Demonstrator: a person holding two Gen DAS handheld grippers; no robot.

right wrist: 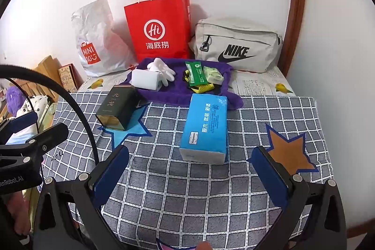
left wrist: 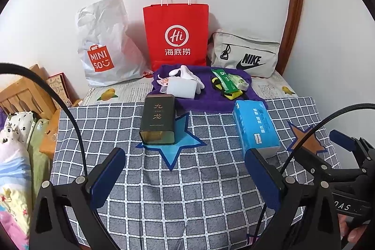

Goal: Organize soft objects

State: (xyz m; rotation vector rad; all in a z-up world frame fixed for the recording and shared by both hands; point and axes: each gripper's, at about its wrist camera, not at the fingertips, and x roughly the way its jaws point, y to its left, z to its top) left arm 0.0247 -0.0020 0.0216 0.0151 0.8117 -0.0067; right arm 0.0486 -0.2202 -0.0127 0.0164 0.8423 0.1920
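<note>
A blue tissue pack lies on the checked cloth, just ahead of my open right gripper. The same tissue pack shows right of centre in the left wrist view, beyond my open left gripper. Behind it a purple towel holds a white glove, a white sponge block, a green wipes packet and a yellow mesh item. A dark tea tin lies on a blue star. Both grippers hold nothing.
Against the wall stand a white Miniso plastic bag, a red paper bag and a grey Nike pouch. Wooden furniture and bedding lie left. An orange star patch marks the cloth's right side.
</note>
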